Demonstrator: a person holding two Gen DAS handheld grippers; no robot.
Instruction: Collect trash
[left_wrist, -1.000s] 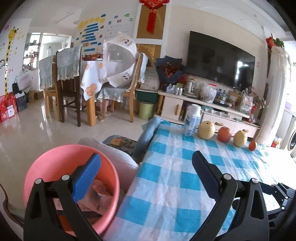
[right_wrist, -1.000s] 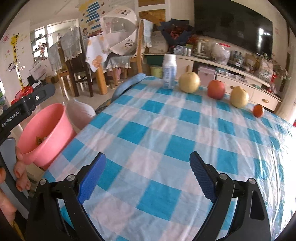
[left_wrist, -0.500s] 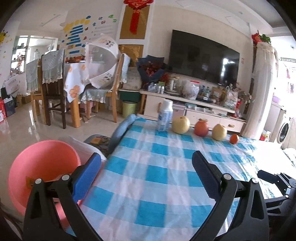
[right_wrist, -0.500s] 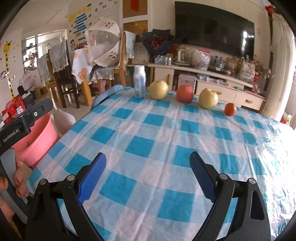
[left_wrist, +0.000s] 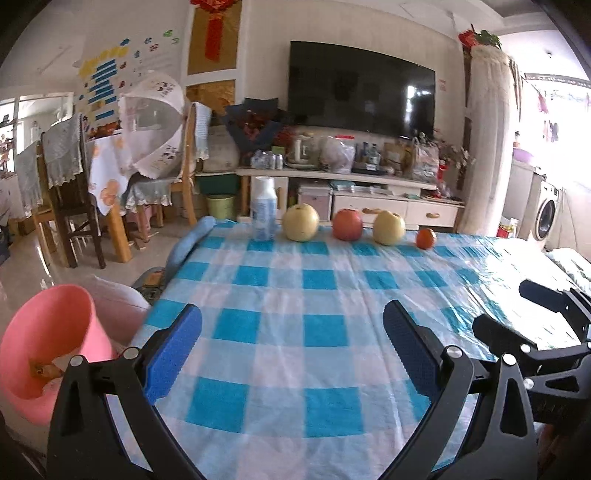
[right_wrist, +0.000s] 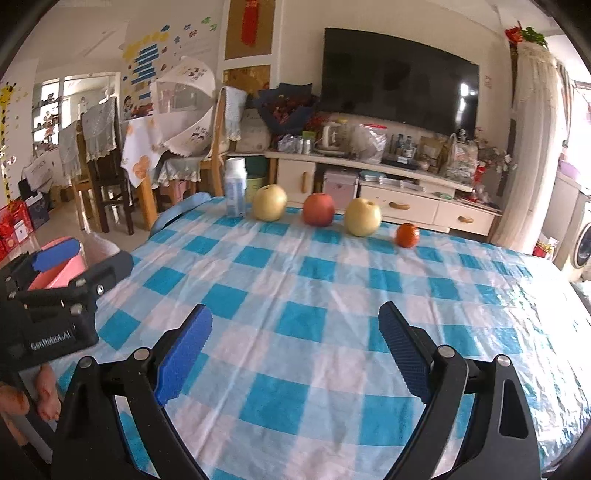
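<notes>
Two grippers, left gripper (left_wrist: 291, 347) and right gripper (right_wrist: 295, 343), spread wide, empty, above table (left_wrist: 325, 295); pink bin (left_wrist: 51, 339) off its left edge.

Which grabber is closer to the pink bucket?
The left gripper. The pink bucket sits right beside its left finger, off the table's edge. The right gripper hovers over the checked tablecloth, farther from the bucket.
</notes>
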